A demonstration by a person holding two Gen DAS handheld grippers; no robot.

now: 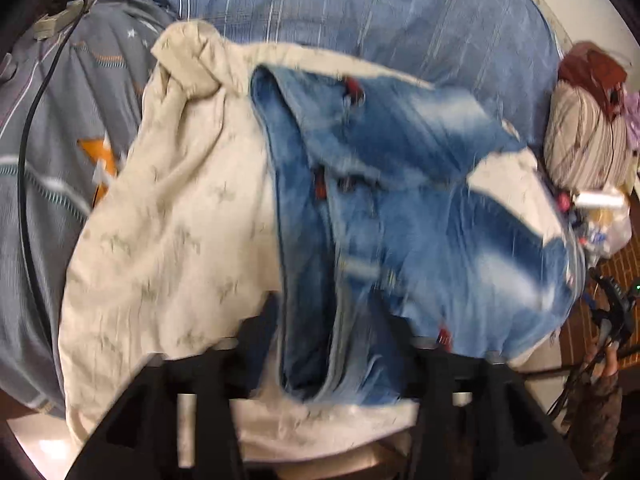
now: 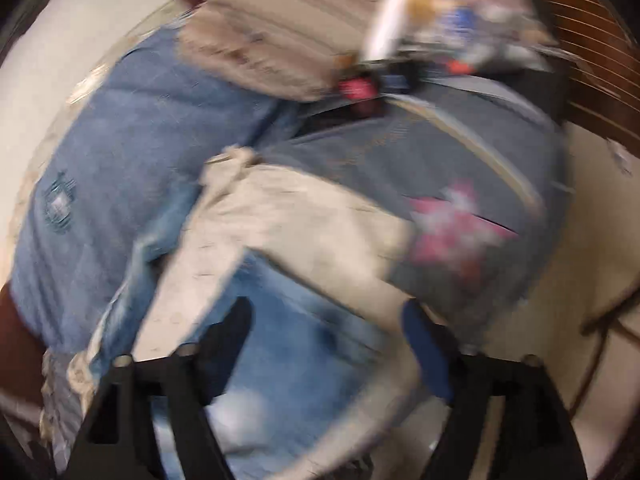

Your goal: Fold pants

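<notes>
Faded blue jeans (image 1: 400, 208) lie crumpled on a cream sheet (image 1: 172, 232) on the bed. In the left wrist view a fold of the denim hangs between the fingers of my left gripper (image 1: 332, 344), whose jaws stand apart around it; the cloth hides the fingertips. In the right wrist view, which is blurred, the jeans (image 2: 296, 356) lie under my right gripper (image 2: 328, 332). Its jaws stand wide apart, with nothing held between them.
A grey quilt with an orange star (image 1: 60, 152) lies left, a blue striped cover (image 1: 360, 12) behind. A striped pillow (image 1: 588, 140) and a cluttered bag (image 1: 604, 216) sit at the right bed edge. A black cable (image 1: 24, 184) runs along the left.
</notes>
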